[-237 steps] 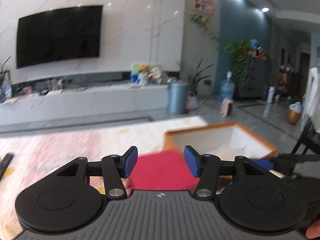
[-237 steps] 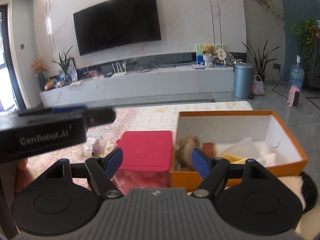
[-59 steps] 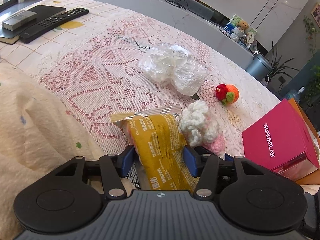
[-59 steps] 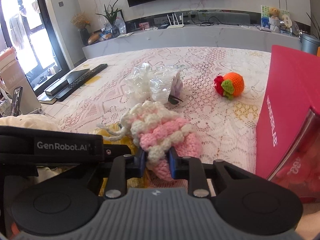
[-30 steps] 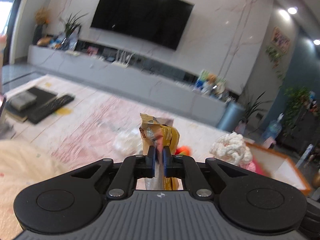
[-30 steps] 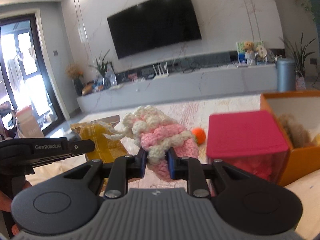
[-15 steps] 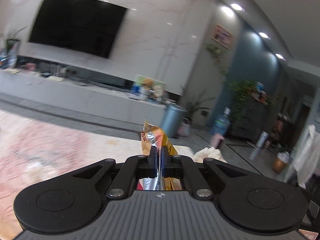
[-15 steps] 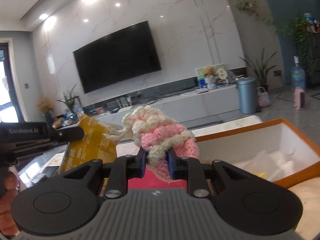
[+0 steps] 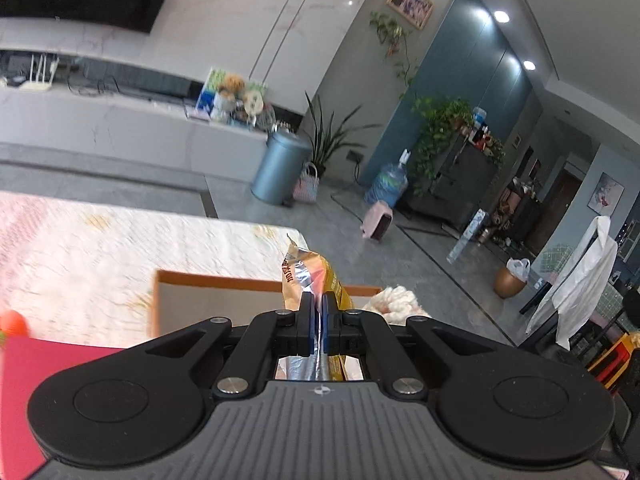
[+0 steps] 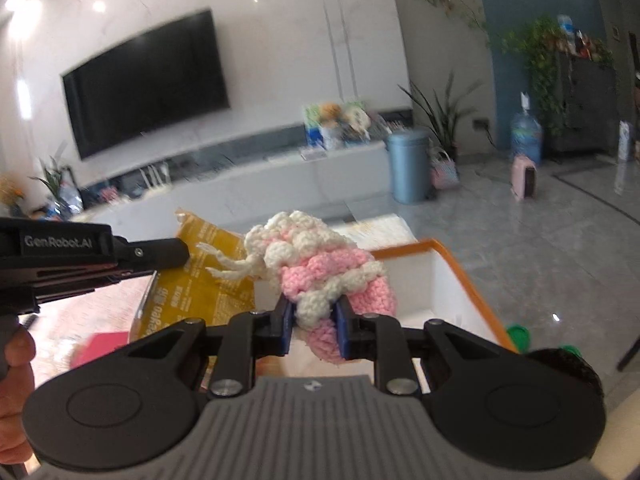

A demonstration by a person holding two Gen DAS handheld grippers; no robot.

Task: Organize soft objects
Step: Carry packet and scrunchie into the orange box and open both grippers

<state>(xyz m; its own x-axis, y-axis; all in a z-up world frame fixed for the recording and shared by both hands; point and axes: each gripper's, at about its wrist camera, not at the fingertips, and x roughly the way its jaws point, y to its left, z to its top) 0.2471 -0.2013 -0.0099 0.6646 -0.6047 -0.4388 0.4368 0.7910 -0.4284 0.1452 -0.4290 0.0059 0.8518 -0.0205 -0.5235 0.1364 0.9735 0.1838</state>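
My left gripper [image 9: 319, 307] is shut on a yellow snack packet [image 9: 310, 270] and holds it in the air above the orange box [image 9: 216, 280]. My right gripper [image 10: 314, 316] is shut on a pink and white crochet toy [image 10: 320, 268] and holds it above the same orange box [image 10: 448, 256], whose inside is white. The crochet toy also shows at the right of the left wrist view [image 9: 396, 300]. The packet also shows in the right wrist view [image 10: 200, 280], beside the left gripper's body [image 10: 80, 256].
A red box [image 9: 48, 364] stands left of the orange box on the lace tablecloth [image 9: 80, 248]. An orange crochet ball [image 9: 12, 322] lies at the far left. A dark furry thing [image 10: 560, 364] and a green cap [image 10: 518, 336] lie right of the orange box.
Both grippers have carried their loads further right, from over the tablecloth and red box to above the orange box. Both stay shut.
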